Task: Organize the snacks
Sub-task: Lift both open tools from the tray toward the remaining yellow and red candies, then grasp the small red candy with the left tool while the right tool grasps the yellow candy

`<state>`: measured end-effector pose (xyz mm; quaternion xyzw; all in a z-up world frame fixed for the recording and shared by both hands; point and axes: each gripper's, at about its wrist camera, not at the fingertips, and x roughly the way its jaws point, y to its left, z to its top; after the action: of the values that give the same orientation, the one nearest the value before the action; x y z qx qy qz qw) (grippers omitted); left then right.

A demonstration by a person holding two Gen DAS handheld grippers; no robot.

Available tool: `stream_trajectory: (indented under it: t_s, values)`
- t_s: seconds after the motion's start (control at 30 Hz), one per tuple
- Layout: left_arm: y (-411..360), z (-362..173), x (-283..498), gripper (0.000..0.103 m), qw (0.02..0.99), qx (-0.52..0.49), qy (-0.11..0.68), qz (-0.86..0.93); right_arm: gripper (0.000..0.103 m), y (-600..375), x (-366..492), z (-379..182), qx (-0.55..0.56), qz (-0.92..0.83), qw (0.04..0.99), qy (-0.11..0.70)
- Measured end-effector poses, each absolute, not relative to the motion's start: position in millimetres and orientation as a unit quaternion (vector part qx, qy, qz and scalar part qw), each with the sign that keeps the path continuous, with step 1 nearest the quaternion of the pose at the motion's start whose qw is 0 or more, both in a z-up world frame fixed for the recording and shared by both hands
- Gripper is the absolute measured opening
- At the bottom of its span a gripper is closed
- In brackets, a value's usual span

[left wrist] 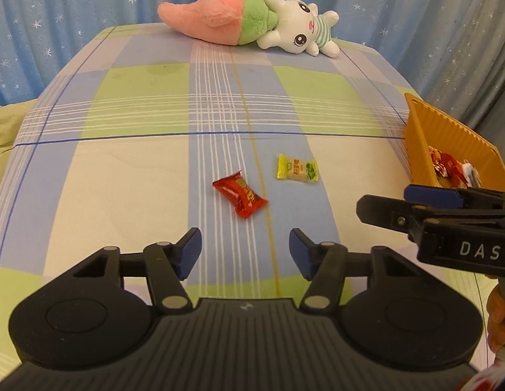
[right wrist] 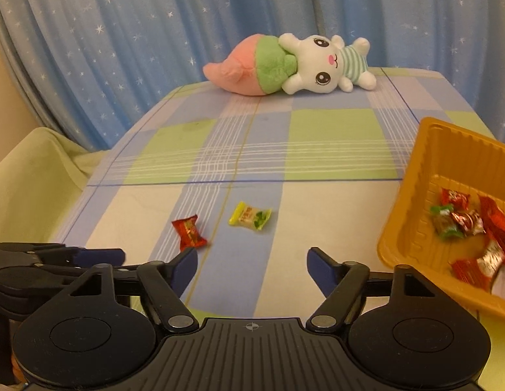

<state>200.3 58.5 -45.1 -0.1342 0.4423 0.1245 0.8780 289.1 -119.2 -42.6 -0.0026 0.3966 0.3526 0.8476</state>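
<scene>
Orange plastic marks the tray [right wrist: 412, 202], which sits at the right of the checked worktop [right wrist: 334, 137] and already holds a heap of wrapped sweets [right wrist: 467, 224]. Two snacks are not yet in it: a red candy [left wrist: 240, 194] and a yellow candy [left wrist: 297, 171], both lying to the left of the tray, the yellow one nearer to it and the red one just beyond.

The left gripper [left wrist: 245, 252] hovers short of the red candy with its fingers spread wide and nothing between them. The right gripper [right wrist: 252, 268] is likewise released and empty, beside the tray's near corner.

Risks from here, as I judge them: the two grippers are close together, so reaching for the same candy could knock them against each other. The crinkly wrappers are thin and flat, so fingers closing too high could slide off or flick a candy away. A low swing toward the tray could nudge its wall.

The red candy's long axis runs diagonally, one twisted end pointing toward the far plush toy [left wrist: 249, 19] and the other back toward the tray side. The yellow candy lies roughly crosswise, ends pointing toward and away from the tray.
</scene>
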Motion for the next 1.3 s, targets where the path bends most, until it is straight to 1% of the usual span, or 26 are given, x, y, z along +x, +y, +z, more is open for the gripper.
stream_trajectory:
  t_s: [0.13,0.27,0.4,0.53,0.6,0.63,0.67,0.77,0.8,1.0,1.3]
  values:
    - [60,-53,216,0.051,0.877,-0.134,0.446,0.121,0.065,-113,301,-47,-0.004,0.353,0.846,0.399]
    - [61,-60,230,0.047,0.876,-0.135,0.448,0.118,0.064,-108,312,-50,-0.004,0.349,0.846,0.403]
    - [62,-68,242,0.047,0.874,-0.132,0.452,0.117,0.064,-106,322,-54,-0.003,0.344,0.845,0.409]
    - [66,-75,250,0.041,0.873,-0.132,0.455,0.120,0.064,-104,328,-58,-0.004,0.340,0.844,0.414]
    - [69,-77,254,0.041,0.872,-0.131,0.455,0.122,0.064,-103,331,-60,-0.004,0.338,0.843,0.417]
    - [70,-78,256,0.038,0.873,-0.130,0.455,0.123,0.064,-103,333,-61,-0.005,0.338,0.843,0.419]
    - [72,-79,257,0.032,0.873,-0.129,0.454,0.122,0.064,-102,334,-62,-0.006,0.337,0.842,0.420]
    - [77,-81,259,0.022,0.873,-0.125,0.455,0.120,0.064,-98,337,-63,-0.014,0.340,0.841,0.420]
    - [79,-81,259,0.021,0.873,-0.125,0.455,0.121,0.064,-97,337,-64,-0.018,0.342,0.840,0.420]
    - [91,-82,254,0.020,0.875,-0.111,0.454,0.128,0.064,-83,341,-68,-0.045,0.358,0.835,0.417]
    - [120,-81,237,0.020,0.867,-0.124,0.457,0.157,0.063,-55,349,-83,-0.131,0.411,0.814,0.389]
